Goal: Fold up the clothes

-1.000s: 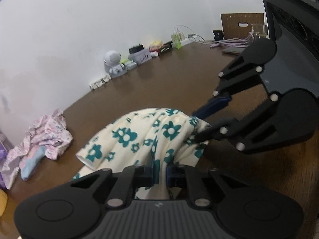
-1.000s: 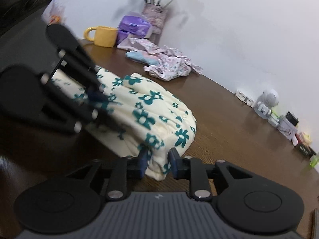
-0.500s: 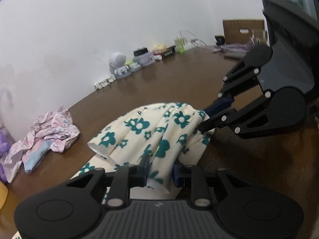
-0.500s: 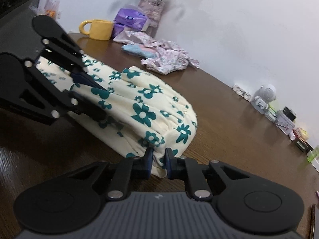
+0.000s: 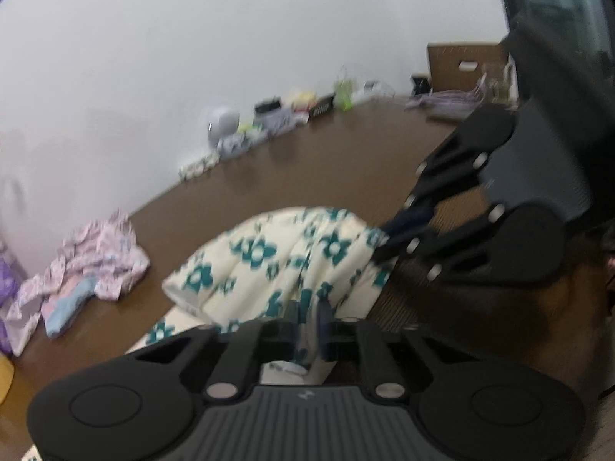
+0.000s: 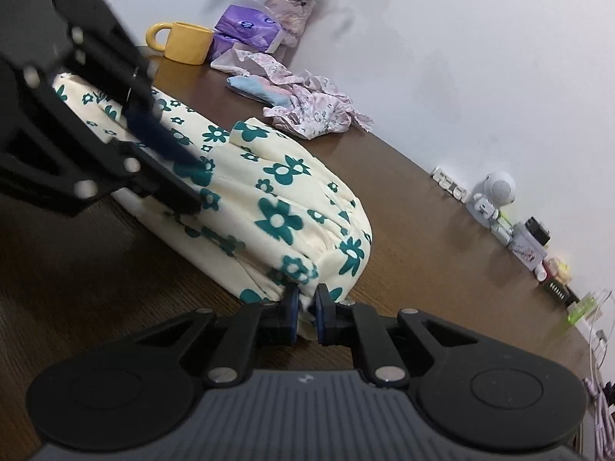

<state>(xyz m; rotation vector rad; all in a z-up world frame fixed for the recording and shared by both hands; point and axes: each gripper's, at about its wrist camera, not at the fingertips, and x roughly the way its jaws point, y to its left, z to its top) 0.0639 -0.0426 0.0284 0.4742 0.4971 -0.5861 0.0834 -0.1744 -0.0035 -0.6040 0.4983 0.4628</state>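
While two grippers pinch one floral garment point(image 6: 284, 207), one pink garment point(image 6: 315, 103) lies apart.

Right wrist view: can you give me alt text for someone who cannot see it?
The right hand-held gripper pinches the edge of a cream garment with teal flowers on a brown wooden table, while the left hand-held gripper grips it from the left. Behind lie a pink floral garment, a yellow mug and a vase.

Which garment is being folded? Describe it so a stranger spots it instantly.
On the brown table, it is the cream garment with teal flowers, pinched by the left gripper and right gripper. The pink crumpled clothes nearby lie untouched.
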